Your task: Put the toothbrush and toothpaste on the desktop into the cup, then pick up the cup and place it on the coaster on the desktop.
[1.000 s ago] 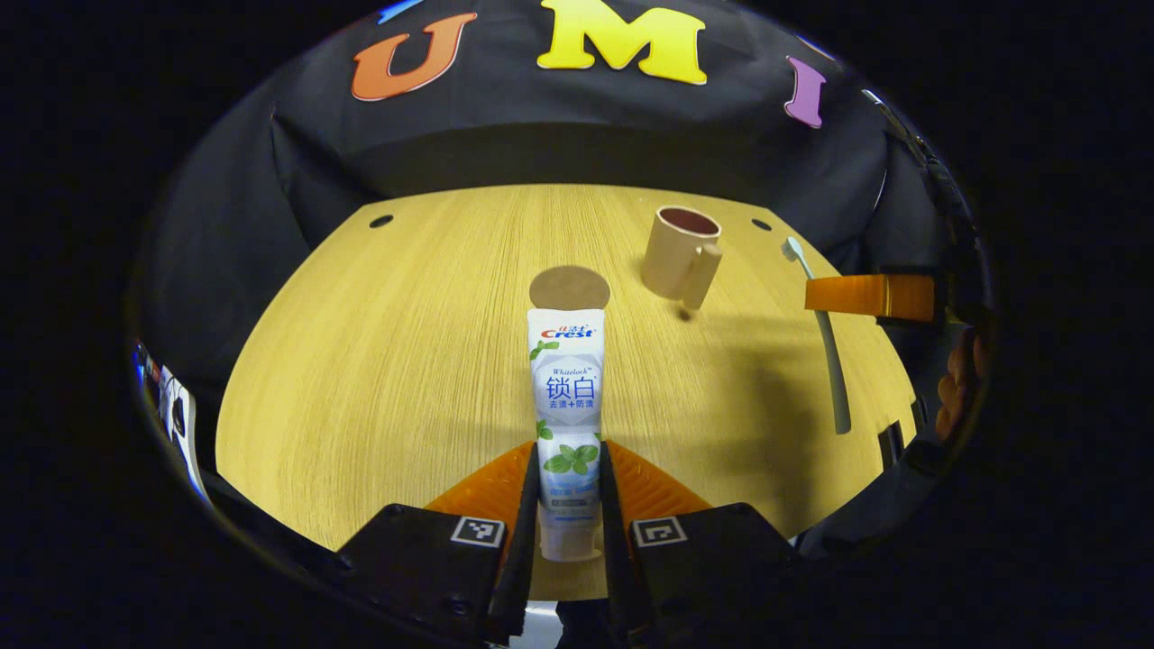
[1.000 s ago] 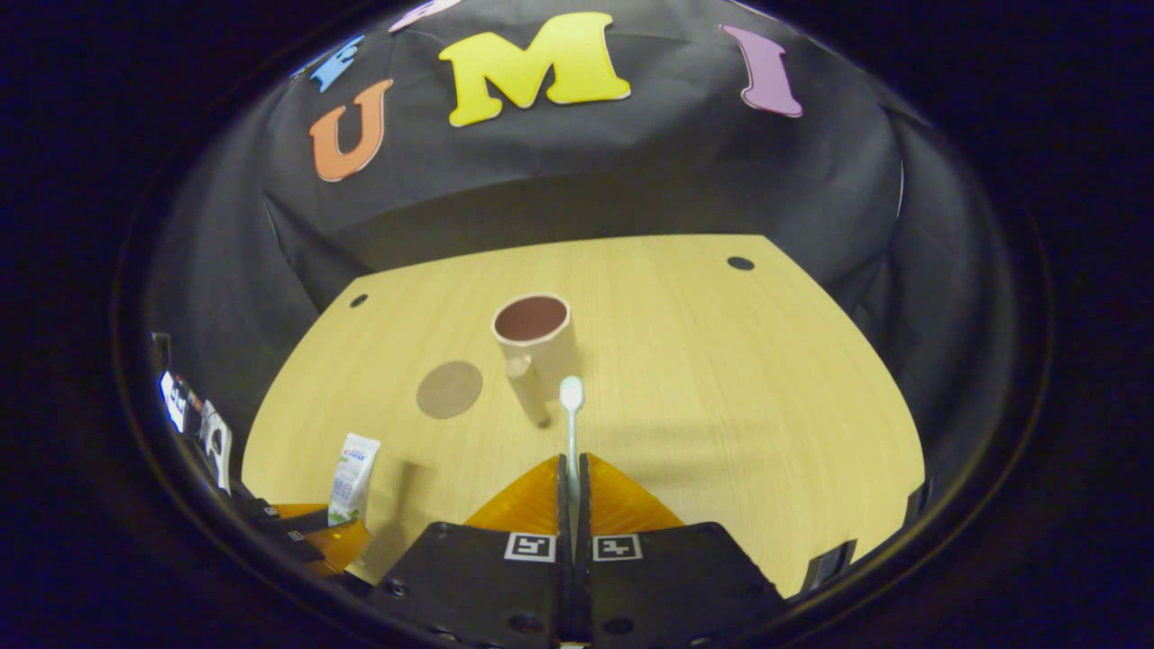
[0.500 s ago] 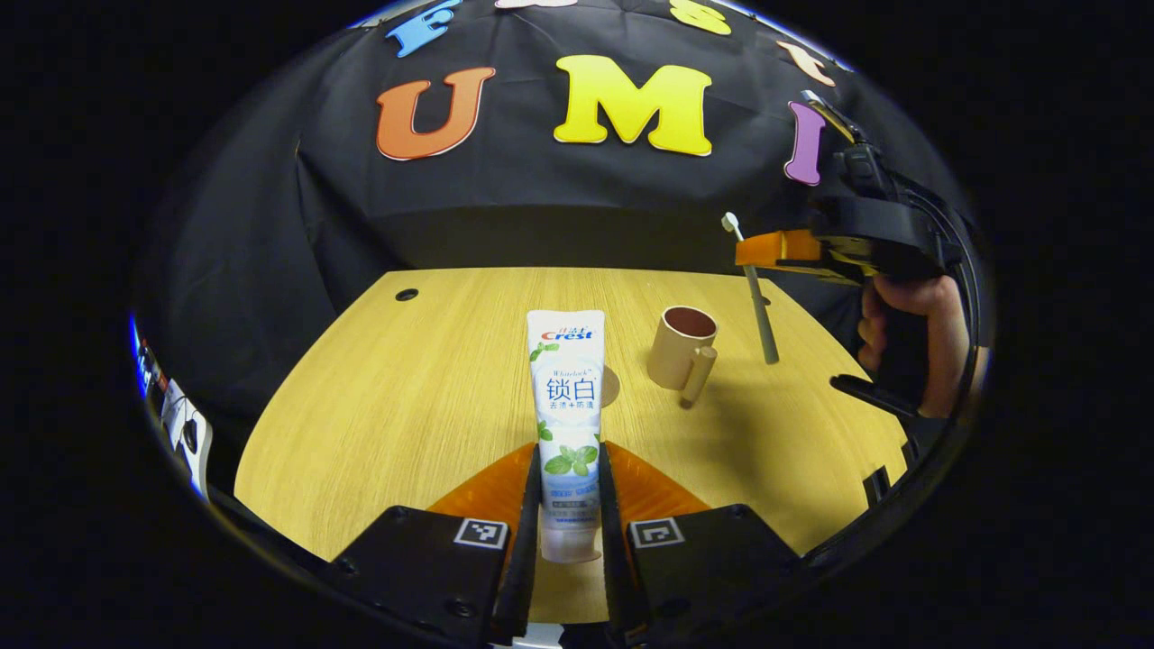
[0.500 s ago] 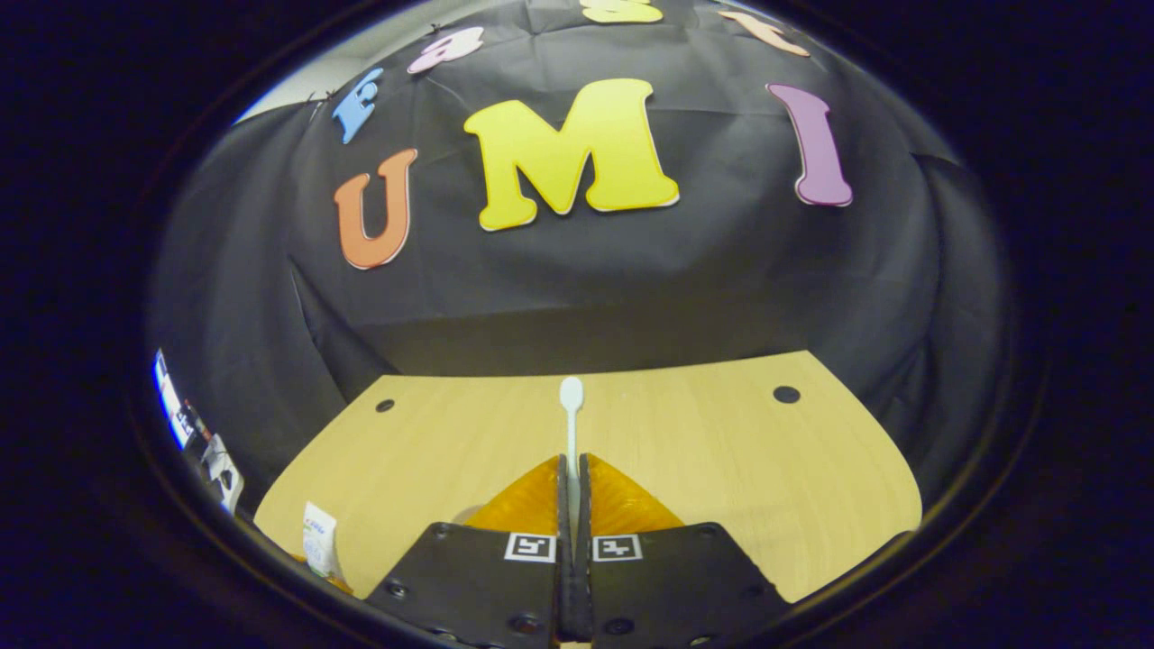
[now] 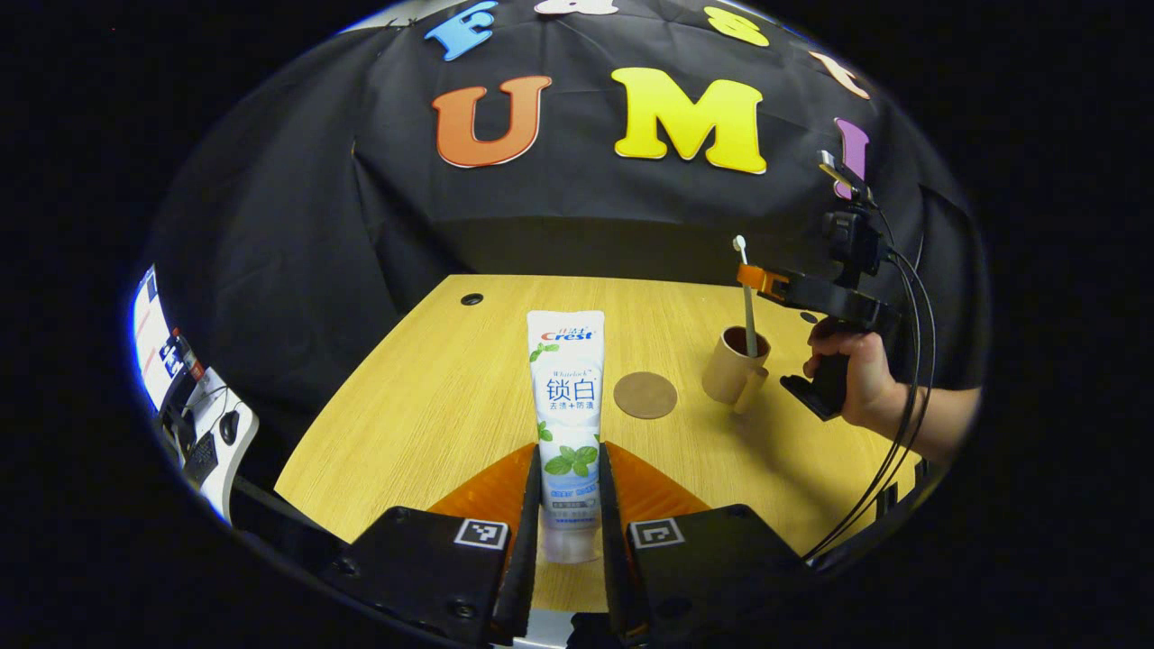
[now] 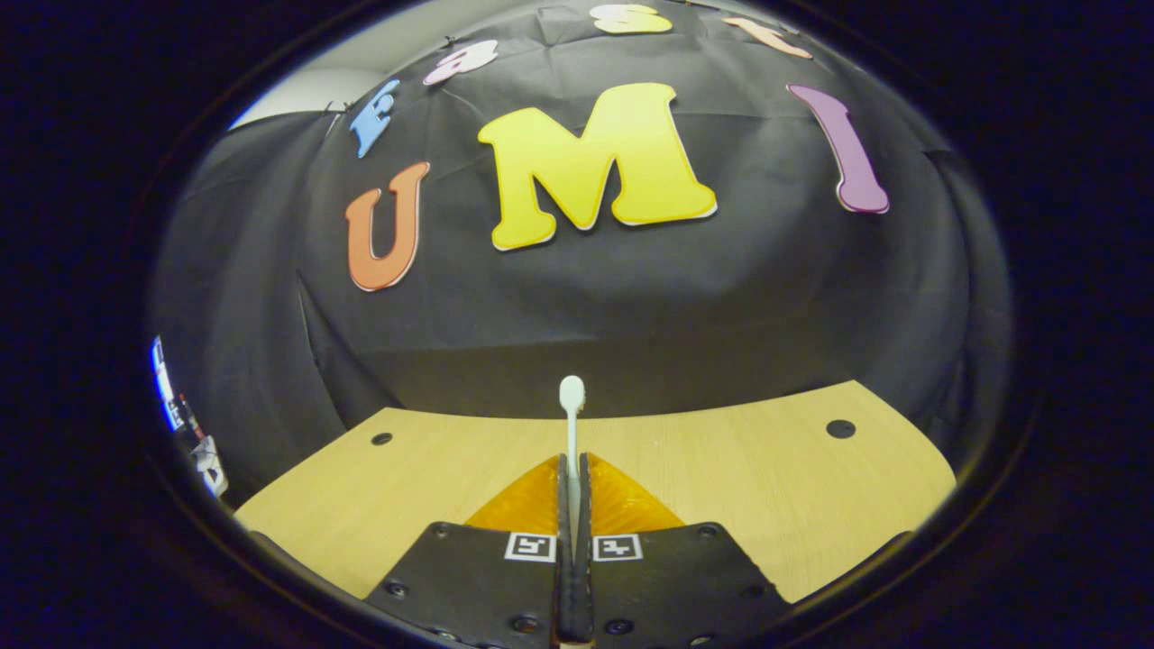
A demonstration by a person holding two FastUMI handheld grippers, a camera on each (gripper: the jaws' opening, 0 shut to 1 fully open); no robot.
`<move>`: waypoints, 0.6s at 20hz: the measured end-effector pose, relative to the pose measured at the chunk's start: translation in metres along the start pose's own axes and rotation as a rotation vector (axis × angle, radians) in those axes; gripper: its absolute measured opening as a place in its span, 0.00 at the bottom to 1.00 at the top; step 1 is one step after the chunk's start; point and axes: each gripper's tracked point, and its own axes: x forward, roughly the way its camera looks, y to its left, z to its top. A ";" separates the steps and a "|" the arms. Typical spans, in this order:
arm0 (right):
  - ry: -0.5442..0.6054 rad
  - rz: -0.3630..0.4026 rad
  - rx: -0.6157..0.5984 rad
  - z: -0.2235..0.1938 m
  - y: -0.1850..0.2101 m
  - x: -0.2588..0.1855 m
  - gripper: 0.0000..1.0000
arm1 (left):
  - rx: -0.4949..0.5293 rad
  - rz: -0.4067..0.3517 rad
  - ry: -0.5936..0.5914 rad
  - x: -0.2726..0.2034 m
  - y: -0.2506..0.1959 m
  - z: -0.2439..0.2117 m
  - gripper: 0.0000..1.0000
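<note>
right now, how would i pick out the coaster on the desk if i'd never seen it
Start at the wooden desktop in the left gripper view. Just beyond the toothpaste held upright by the left gripper, left of the cup, lies the coaster. It is the only flat brown disc there; nothing rests on it.

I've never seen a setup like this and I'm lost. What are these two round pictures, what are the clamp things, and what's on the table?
A person holds a two-finger gripper in each hand, each carrying a camera looking along its fingers. In the left gripper view, the left gripper grips a toothpaste tube above the wooden table, where a coaster and cup sit. Farther off, a hand holds the right gripper, lowering a toothbrush into the cup. The right gripper view looks along that toothbrush.
</note>
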 end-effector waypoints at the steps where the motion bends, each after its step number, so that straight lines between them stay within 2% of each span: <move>1: 0.003 0.000 0.001 -0.005 0.000 0.004 0.00 | -0.014 0.010 0.004 0.001 0.001 -0.001 0.35; 4: 0.001 0.013 0.016 -0.012 0.003 0.007 0.00 | -0.022 0.035 0.009 0.003 0.005 0.001 0.35; 8: -0.019 0.052 -0.026 -0.021 0.009 0.012 0.00 | -0.023 0.057 0.009 0.001 0.005 0.002 0.35; 9: -0.014 0.064 -0.027 -0.025 0.011 0.013 0.03 | -0.027 0.062 0.011 0.001 0.004 0.002 0.35; 12: -0.002 0.067 -0.028 -0.037 0.008 0.011 0.00 | -0.043 0.066 0.029 0.000 0.001 -0.003 0.35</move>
